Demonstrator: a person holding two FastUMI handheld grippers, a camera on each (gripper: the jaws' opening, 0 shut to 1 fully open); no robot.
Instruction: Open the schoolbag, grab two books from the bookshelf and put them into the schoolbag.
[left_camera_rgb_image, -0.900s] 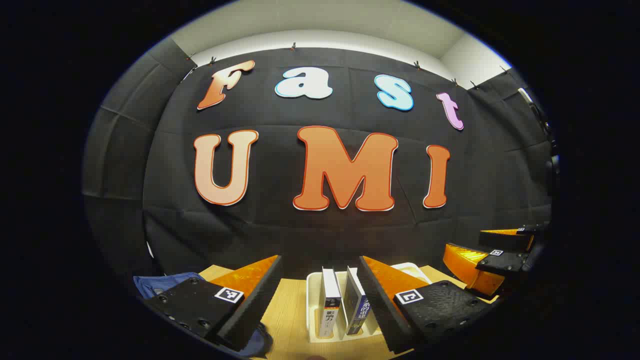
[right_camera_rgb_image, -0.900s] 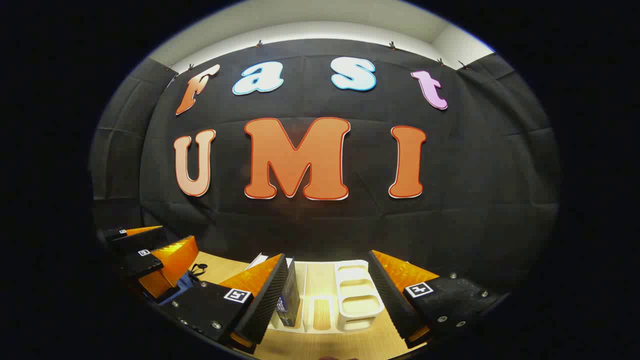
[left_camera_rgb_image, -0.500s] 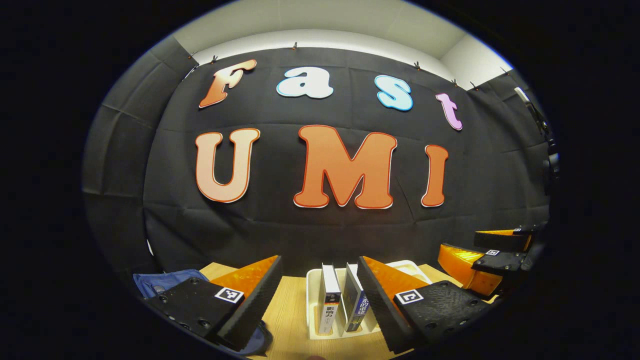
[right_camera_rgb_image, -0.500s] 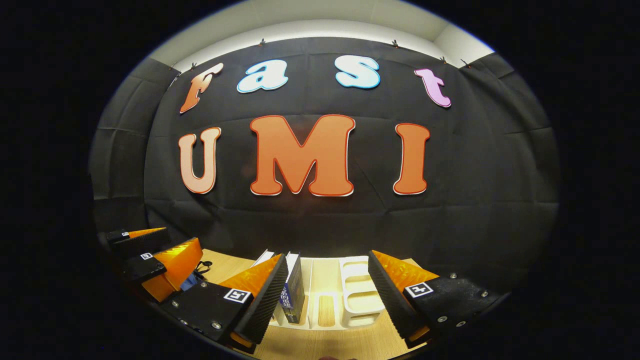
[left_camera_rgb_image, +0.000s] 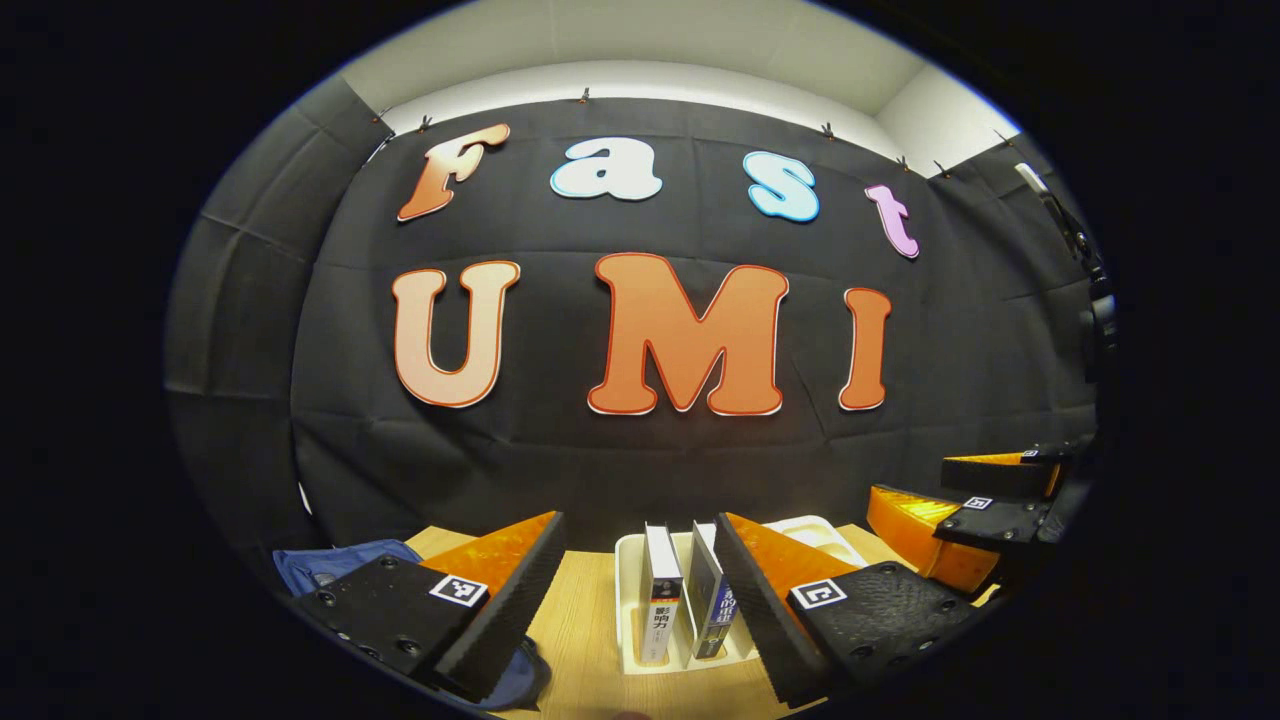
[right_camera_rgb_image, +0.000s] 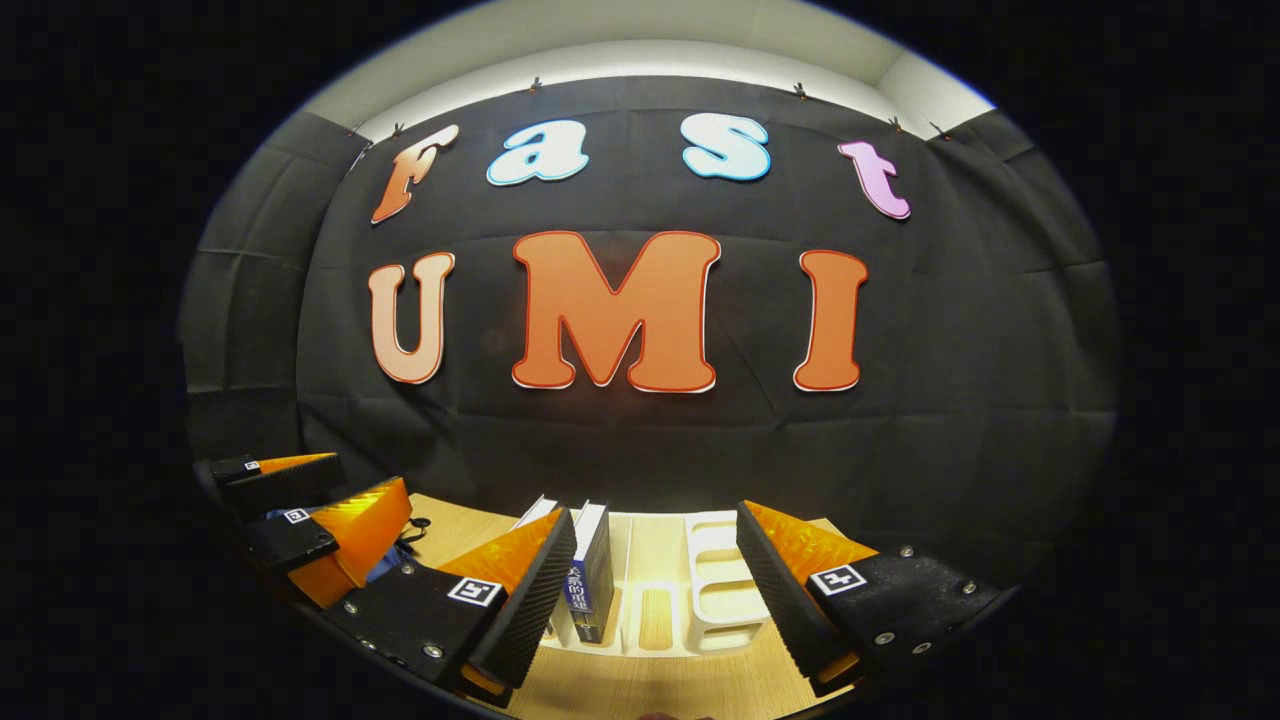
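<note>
While both sets of tongs hung above the worktop, neither had hold of anything. The left tongs stood wide open, and between and just beyond their fingers stood the white bookshelf with two books upright in its slots: a white-spined book and a darker book leaning slightly beside it, close against the right-hand finger. Upright in a rack, spines outward, they offered an edge for fingers to close around, which I judged was why the tongs faced them head-on. The blue schoolbag lay low to the left, beyond the left-hand finger, partly hidden; I could not tell whether it was open.

The right tongs were equally wide open and empty, with the bookshelf's empty slots between their fingers and the darker book just inside the left-hand finger. Farther left, the other tongs showed.

Compared with a moment earlier, both tongs had eased slightly nearer the bookshelf: the books sat a little fuller between the fingers, and in the right gripper view the darker book showed more of its spine. The opening of each looked unchanged.
</note>
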